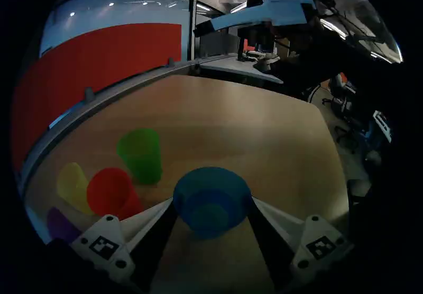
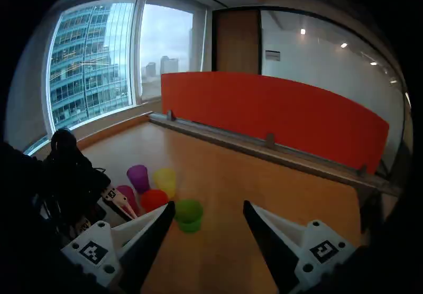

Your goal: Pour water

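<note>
Our left gripper (image 1: 211,200) pinches the blue plastic cup (image 1: 211,205) by its sides, right of the green plastic cup (image 1: 140,154). It is likely light, slippery and crushable, so we squeeze gently. Our right gripper (image 2: 208,204) hangs spread, empty.

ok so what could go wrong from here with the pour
1. The tapered blue cup is held just by its sides in the left gripper, so it could slip while tipping.
2. The green cup, red cup and yellow cup stand crowded together, so the open right gripper could knock a neighbour when reaching in.
</note>
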The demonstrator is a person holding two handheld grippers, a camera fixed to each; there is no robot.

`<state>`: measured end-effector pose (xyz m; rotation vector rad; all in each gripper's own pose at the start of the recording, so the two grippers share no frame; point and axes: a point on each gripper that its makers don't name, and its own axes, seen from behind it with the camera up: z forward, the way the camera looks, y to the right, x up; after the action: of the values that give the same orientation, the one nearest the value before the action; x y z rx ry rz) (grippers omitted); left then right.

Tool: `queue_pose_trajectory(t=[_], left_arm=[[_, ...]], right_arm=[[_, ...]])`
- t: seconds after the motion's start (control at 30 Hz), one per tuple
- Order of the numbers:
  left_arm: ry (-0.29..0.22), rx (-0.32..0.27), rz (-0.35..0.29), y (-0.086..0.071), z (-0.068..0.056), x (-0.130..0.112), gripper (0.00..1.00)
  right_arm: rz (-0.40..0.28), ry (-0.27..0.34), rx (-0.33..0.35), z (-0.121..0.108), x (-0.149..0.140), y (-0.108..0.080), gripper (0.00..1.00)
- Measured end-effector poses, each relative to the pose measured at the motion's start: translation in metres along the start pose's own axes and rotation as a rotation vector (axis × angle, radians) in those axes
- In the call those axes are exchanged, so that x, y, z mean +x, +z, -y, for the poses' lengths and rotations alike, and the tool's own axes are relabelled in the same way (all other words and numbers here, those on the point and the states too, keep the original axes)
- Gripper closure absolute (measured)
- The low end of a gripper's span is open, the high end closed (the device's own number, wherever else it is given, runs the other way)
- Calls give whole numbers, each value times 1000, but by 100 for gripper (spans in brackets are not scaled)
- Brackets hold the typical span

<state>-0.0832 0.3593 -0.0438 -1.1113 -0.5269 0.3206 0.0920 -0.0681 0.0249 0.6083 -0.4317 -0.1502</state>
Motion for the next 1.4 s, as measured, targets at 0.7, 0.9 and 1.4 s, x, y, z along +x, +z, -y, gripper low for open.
queue_pose_trajectory(t=[0.7,0.9,1.4], left_arm=[[-34,116,-140,-68,38,41,13],[-39,171,-184,-94,60,56,13],[-26,263,-282,-151,93,89,13]], right_arm=[[-8,-23,-12,-2,1,1,0],[-2,-34,-14,-1,-2,5,0],[19,-44,4,6,-12,22,0]])
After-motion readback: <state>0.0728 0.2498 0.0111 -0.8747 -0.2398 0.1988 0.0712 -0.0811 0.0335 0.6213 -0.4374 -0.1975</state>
